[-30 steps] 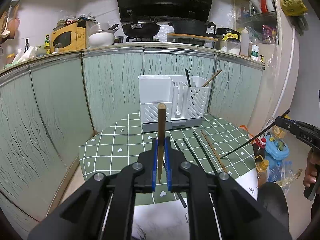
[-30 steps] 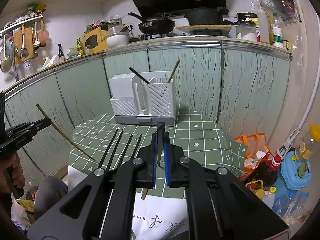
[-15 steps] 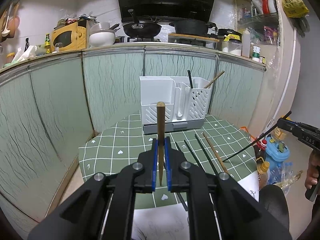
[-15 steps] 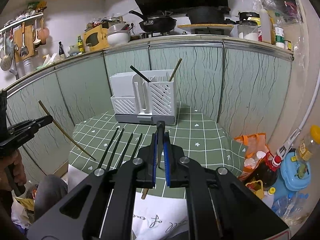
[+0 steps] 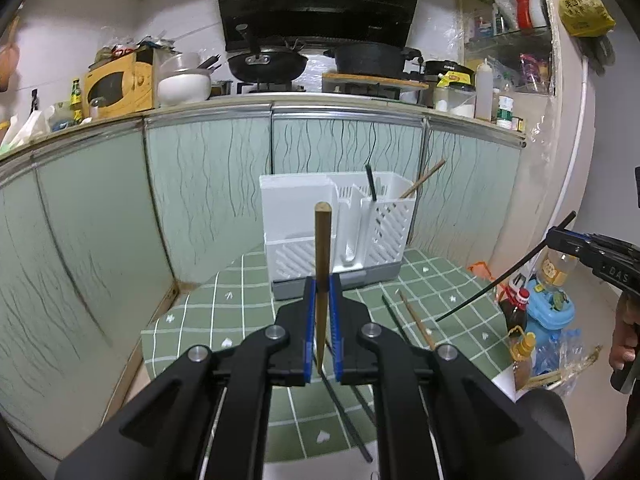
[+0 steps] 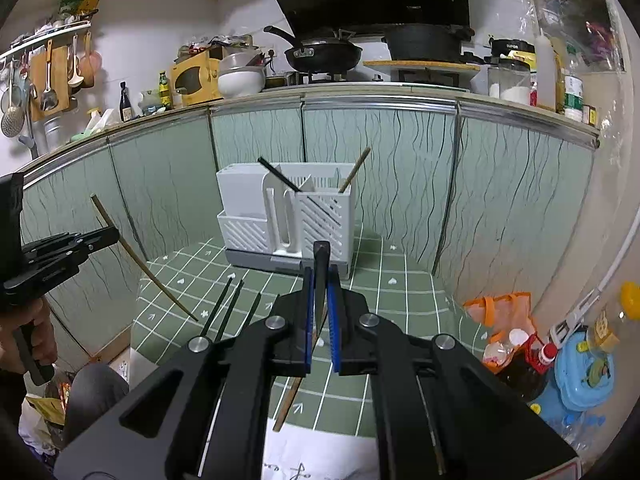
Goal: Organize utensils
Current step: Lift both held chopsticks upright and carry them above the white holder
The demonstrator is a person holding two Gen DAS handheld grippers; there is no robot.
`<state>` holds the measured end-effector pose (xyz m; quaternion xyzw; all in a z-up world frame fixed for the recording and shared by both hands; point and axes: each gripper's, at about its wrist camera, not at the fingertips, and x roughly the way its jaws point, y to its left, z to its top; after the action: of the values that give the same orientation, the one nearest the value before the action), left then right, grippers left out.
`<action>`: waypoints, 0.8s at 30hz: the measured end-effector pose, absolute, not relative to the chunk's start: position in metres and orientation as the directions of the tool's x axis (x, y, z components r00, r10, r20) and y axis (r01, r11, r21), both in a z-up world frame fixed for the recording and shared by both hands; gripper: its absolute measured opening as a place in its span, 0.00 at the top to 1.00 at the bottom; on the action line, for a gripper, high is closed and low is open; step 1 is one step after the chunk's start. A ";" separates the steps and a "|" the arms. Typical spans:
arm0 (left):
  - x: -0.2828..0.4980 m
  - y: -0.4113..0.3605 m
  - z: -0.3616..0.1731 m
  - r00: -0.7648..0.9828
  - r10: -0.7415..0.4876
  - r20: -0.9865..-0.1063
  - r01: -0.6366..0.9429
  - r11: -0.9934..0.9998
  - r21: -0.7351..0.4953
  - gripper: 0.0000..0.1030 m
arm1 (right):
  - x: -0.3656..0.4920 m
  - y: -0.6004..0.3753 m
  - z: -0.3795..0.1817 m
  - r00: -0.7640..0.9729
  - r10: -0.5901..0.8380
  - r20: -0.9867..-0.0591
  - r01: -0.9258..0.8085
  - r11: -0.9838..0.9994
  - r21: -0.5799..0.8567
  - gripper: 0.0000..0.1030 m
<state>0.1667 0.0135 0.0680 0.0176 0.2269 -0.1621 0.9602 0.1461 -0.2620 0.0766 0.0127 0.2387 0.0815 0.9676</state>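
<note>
Left gripper [image 5: 322, 334] low in frame, fingers clenched on brown chopstick [image 5: 322, 248], standing upright. Right gripper [image 6: 320, 320] low in frame, fingers clenched on black chopstick [image 6: 321, 276]. More chopsticks [image 6: 228, 308] flat on green table [image 6: 400, 300]. White holder [image 5: 336, 224] at frame middle, far end of table.

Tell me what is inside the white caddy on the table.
The caddy holds two chopsticks in its slatted right compartment: a black chopstick and a wooden chopstick, each leaning, upper end above the rim. Their lower ends and the other compartments' contents are hidden by the walls.
</note>
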 end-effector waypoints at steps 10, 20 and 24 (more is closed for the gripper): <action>0.202 -0.008 0.103 0.853 -0.344 -0.392 0.367 0.930 -0.018 0.94 | 0.174 -0.268 0.108 0.871 0.185 -0.454 -0.171 0.983 0.074 0.94; 0.239 -0.051 0.131 0.808 -0.422 -0.411 0.443 0.895 -0.048 0.94 | 0.203 -0.270 0.144 0.859 0.217 -0.464 -0.205 0.976 0.077 0.94; 0.253 -0.066 0.140 0.787 -0.451 -0.421 0.466 0.882 -0.075 0.94 | 0.222 -0.269 0.161 0.843 0.241 -0.481 -0.232 0.969 0.080 0.94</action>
<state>0.2533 -0.0661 0.1401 0.0163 0.2188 -0.2426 0.9450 0.2217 -0.2692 0.1609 0.0094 0.2519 0.1233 0.9598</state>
